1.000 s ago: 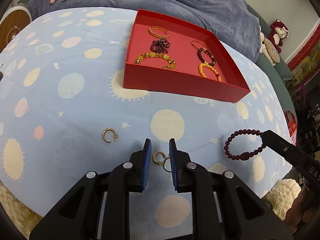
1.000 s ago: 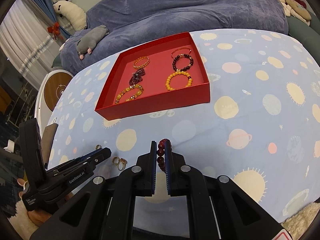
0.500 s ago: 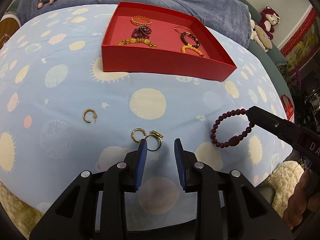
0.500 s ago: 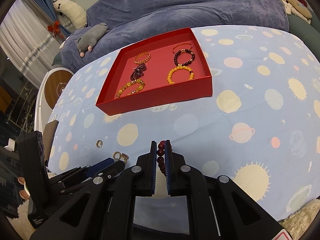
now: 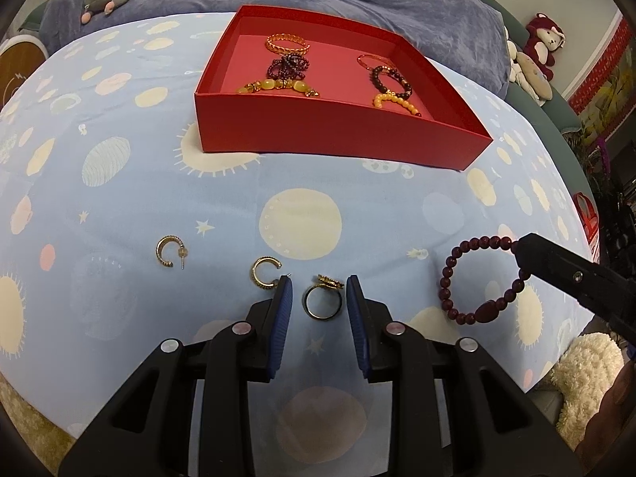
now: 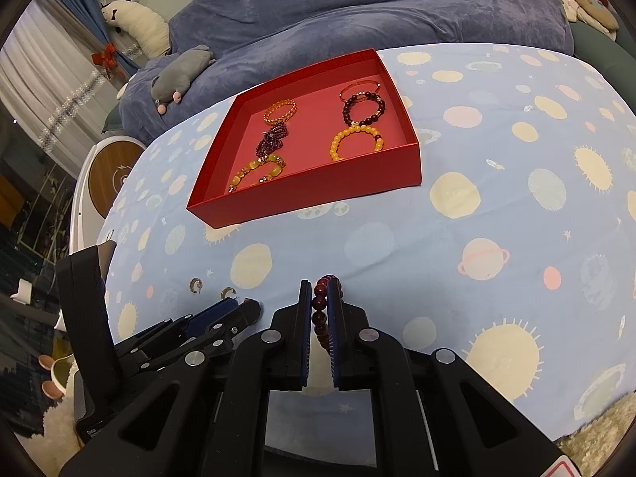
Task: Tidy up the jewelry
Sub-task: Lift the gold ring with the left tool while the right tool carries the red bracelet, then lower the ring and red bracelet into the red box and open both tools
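In the left wrist view my left gripper [image 5: 319, 292] is open just above the cloth. A gold ring [image 5: 322, 302] lies between its blue pads [image 5: 283, 302], and neither pad touches it. One gold hoop earring [image 5: 264, 274] rests just outside the left pad, and another [image 5: 169, 251] lies farther left. My right gripper [image 6: 321, 290] is shut on a dark red bead bracelet [image 6: 320, 314]. Seen from the left wrist, that bracelet [image 5: 483, 278] hangs from the right gripper [image 5: 522, 250]. The red box [image 5: 342, 135] behind holds several bracelets.
A light blue cloth with planets and suns [image 5: 119, 183] covers the round table. A blue-purple beanbag [image 6: 357, 8] with a grey plush toy [image 6: 179, 71] sits behind the box. More plush toys [image 5: 536, 51] are at the far right. The left gripper [image 6: 242, 306] sits close beside the right one.
The left gripper's jaws have widened and it has shifted right, so only the ring lies between its pads and the earring sits outside. The right gripper still holds the bracelet in place.
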The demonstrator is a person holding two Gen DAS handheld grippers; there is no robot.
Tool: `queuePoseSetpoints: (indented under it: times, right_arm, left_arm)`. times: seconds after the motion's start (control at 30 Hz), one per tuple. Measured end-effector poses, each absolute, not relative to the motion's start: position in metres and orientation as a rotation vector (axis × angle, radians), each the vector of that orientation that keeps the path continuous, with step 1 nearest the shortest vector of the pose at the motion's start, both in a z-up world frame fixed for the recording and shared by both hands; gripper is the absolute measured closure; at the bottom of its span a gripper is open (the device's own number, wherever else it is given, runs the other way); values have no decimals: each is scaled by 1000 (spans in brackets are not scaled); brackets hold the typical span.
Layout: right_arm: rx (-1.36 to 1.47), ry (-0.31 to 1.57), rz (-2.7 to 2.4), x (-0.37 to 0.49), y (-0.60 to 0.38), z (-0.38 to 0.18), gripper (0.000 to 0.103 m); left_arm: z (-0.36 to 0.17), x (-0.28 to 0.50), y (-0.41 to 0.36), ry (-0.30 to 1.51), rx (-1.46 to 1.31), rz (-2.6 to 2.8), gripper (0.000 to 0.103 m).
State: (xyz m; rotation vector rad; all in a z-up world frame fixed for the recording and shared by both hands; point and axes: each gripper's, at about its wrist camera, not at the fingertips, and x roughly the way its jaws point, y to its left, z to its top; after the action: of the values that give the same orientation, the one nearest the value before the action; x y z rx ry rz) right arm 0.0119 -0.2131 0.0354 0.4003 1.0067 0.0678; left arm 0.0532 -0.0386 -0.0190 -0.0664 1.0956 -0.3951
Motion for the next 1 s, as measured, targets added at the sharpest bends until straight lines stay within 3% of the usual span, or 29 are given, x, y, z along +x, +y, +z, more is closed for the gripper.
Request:
queuePoseSetpoints:
  times: [0.07,0.13,0.5,1.0]
  right_arm:
    - [403,1008,67,12,-214,34,95]
    - [404,1008,66,12,-214,33,95]
    - [404,991,70,10,-214,40,95]
    - [348,872,146,53,-214,98,95]
  left_arm:
    - [-19,54,-40,1093,-67,-405,77]
    - [-19,54,-42,1097,-68,-412,84]
    - [-9,50,-44,1097,-70,-430,84]
    - [74,87,-54,958,-128,-499,84]
